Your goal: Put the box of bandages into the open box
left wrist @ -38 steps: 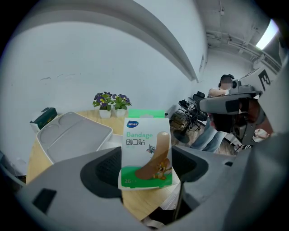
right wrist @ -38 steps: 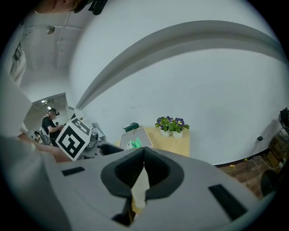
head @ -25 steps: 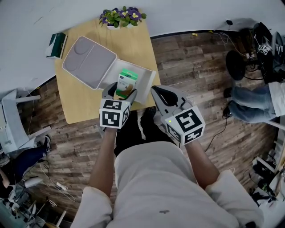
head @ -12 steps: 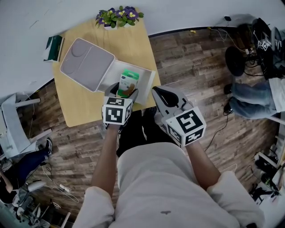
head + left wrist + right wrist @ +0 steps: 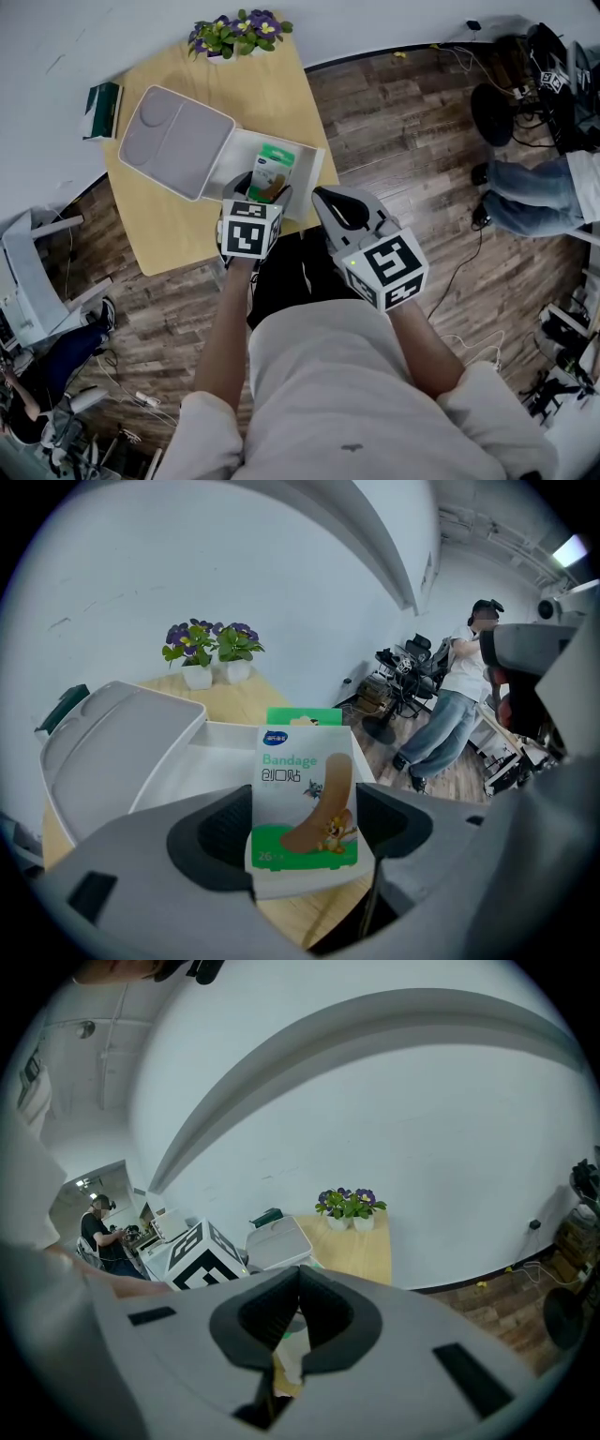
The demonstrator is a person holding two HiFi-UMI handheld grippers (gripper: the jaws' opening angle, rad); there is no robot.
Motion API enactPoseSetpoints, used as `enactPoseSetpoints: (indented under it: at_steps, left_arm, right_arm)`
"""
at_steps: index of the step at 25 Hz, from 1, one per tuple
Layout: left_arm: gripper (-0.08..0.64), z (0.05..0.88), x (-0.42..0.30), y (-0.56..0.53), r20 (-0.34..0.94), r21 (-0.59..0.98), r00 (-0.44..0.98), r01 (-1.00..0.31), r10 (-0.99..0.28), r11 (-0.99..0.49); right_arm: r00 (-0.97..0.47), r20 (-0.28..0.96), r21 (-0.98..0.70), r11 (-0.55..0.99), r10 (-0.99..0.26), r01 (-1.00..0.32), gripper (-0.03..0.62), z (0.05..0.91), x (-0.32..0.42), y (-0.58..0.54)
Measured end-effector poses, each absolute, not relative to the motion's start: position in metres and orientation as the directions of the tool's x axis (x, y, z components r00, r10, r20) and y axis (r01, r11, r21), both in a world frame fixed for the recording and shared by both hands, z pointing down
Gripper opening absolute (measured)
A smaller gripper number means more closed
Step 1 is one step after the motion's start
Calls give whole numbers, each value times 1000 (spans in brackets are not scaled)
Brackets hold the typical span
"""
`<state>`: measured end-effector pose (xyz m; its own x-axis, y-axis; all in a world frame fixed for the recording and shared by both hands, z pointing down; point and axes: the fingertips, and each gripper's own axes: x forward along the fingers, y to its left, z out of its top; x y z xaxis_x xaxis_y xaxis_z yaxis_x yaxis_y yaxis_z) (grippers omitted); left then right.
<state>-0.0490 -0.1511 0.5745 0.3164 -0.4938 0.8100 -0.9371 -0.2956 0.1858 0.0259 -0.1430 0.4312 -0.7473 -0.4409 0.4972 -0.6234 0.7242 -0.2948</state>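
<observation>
Bandage box clamped by left gripper at open box rim; right gripper closed.

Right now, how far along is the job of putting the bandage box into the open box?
Done: the open box lies with its lid folded back, and the left gripper is shut on the bandage box, upright. In hand: it hangs at the open box's near edge, not yet released. Left: lower it inside and open the jaws. The right gripper is shut and empty.
</observation>
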Motion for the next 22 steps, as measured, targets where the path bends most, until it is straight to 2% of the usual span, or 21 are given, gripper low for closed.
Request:
enactPoseSetpoints:
  at_steps: [22]
  left_arm:
    - [339,607,-53,-157,891,177,305,-916,-338,-359]
  right_arm:
    - [-722,526,-322,681,-449,-658,4,446,19,-155]
